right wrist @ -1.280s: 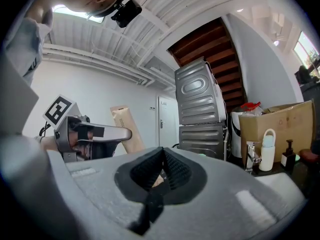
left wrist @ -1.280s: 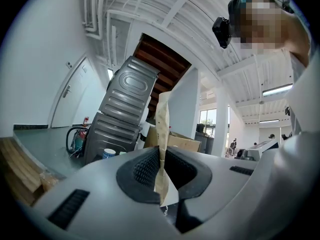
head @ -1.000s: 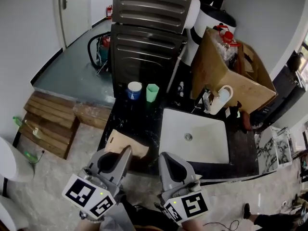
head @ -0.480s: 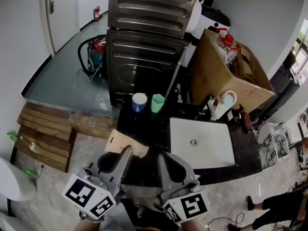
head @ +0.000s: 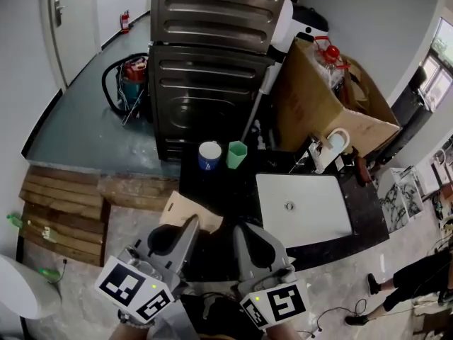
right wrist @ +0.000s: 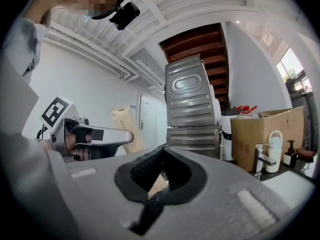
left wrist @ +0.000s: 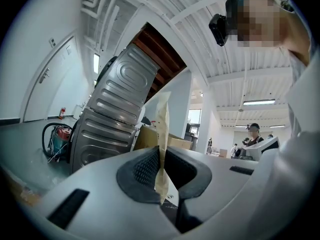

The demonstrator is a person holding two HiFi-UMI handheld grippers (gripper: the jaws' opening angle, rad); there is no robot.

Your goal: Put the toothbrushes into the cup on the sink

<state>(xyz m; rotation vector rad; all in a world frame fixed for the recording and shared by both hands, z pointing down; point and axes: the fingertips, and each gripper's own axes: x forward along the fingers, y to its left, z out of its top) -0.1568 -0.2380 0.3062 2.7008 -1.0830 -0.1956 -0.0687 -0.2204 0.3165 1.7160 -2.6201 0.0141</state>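
Head view, looking steeply down. Both tools sit low in the frame, side by side, near each other but apart. The left hand-held gripper (head: 190, 227) is clenched on a flat tan packet (head: 185, 212). In its own view the packet stands upright, pinched edge-on between the two dark pads; what is inside it cannot be made out. The right hand-held gripper (head: 244, 231) is clenched too, its pad tips meeting and nothing clearly held. A tan patch shows through the hollow behind the tips, too small to identify. In the right gripper view the left tool and its packet appear at mid left.

Above the grippers lies a dark surface (head: 212, 190), with a white rectangular sink (head: 311, 218) set into its right part. Two cups stand on the surface just left of the sink's far corner: a blue cup (head: 209, 156) and a green cup (head: 236, 154), close beside each other, both upright and well apart from either gripper. Behind them rise two stacked grey machines (head: 212, 83). An open cardboard box (head: 311, 105) sits at upper right, with a white pump bottle (head: 334, 146) below it at the sink's far edge. A wooden pallet (head: 60, 204) lies on the floor at left.
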